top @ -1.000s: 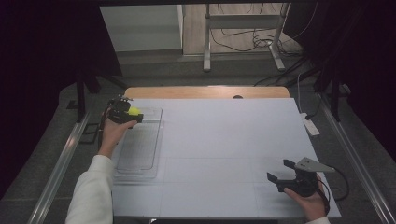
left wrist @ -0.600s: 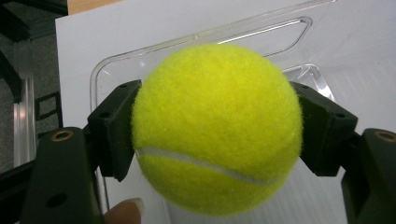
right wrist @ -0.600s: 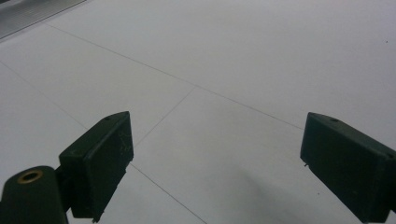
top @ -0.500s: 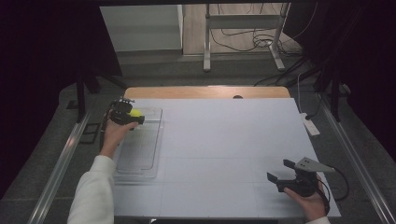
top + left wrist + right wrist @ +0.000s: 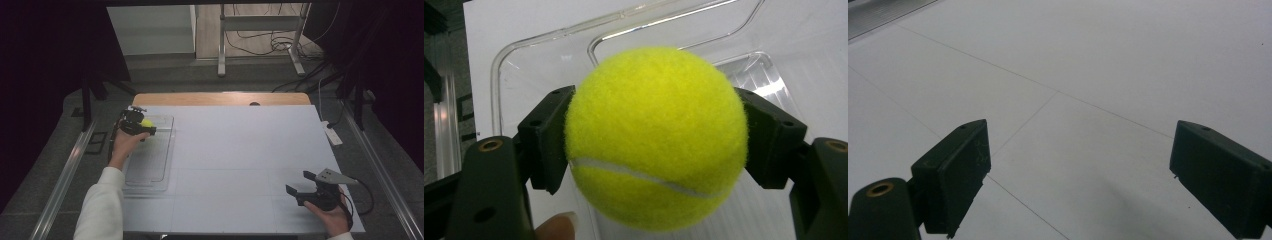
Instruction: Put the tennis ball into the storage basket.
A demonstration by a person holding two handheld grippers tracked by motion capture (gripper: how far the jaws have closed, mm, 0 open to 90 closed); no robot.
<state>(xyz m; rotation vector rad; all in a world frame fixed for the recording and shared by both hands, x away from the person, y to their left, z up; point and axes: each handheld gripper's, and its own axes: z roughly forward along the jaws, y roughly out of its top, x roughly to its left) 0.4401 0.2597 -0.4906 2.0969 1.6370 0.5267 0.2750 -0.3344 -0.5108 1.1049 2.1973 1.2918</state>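
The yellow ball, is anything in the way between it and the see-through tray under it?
Nothing visible is. The left tongs grip the tennis ball from both sides, right above the clear tray. In the left gripper view the tray below the ball looks bare. The right tongs are open, far across the table.

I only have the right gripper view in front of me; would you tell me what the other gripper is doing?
Observer: The left gripper is shut on a yellow tennis ball.
Operator: Thank you. Where is it holding the ball?
Observer: Over the far end of a clear plastic tray at the table's left side.
Operator: And where does my gripper sit on the table?
Observer: The right gripper is near the table's front right corner, jaws open and holding nothing.
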